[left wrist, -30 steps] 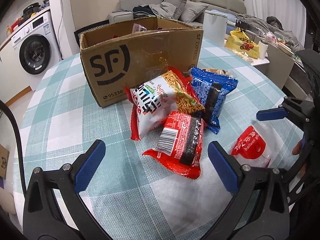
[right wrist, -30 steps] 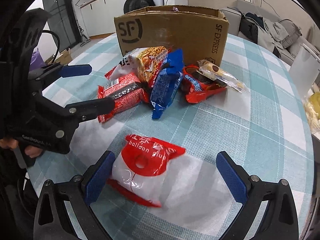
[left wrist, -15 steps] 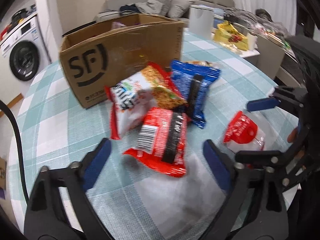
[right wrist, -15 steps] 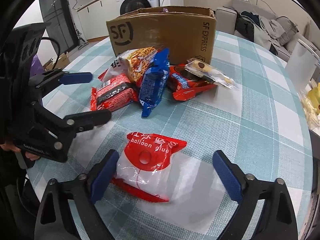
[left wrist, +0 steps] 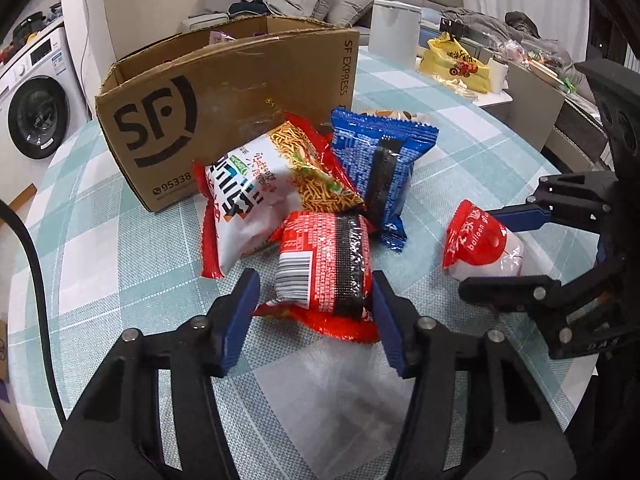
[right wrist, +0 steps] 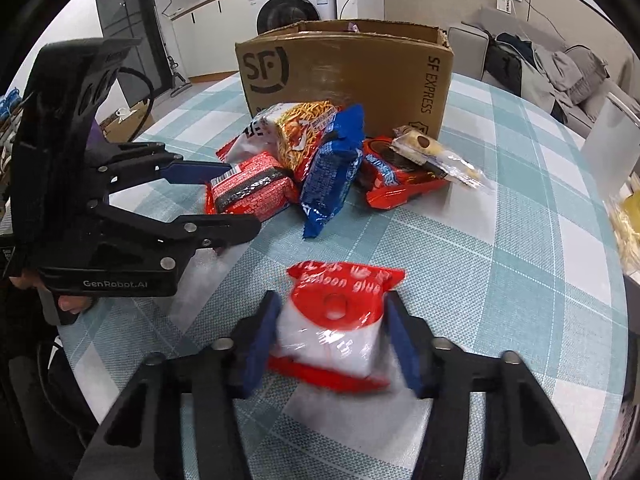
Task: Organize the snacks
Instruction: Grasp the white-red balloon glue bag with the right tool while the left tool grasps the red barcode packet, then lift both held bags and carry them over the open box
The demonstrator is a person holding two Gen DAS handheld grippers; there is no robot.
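Snacks lie heaped on a round table (left wrist: 120, 264) covered in a teal-and-white checked cloth, just in front of a brown cardboard box (left wrist: 240, 92) printed "SF" that stands open-topped near the table's far side. Against the box's front wall leans a white and orange noodle-snack bag (left wrist: 260, 196), the biggest packet of the pile; a blue packet (left wrist: 380, 164) rests just beside it on the right. In the right wrist view a red biscuit packet (right wrist: 404, 188) lies to the right of the blue one with a clear-wrapped pastry (right wrist: 436, 156) on top of it. At the near edge of the heap sits a red packet with a barcode (left wrist: 324, 268), and the left gripper (left wrist: 316, 312) has it between its blue pads; the jaws have just been closing, the right pad touches the packet's edge, the left pad stands just beside it, so a full clamp cannot be told. Apart from the pile, nearer the table edge, lies a small white bag with a red header reading "balloon glue" (right wrist: 336, 320). The right gripper (right wrist: 332, 336) has been closing too, and its pads press on both sides of this bag, which looks blurred.
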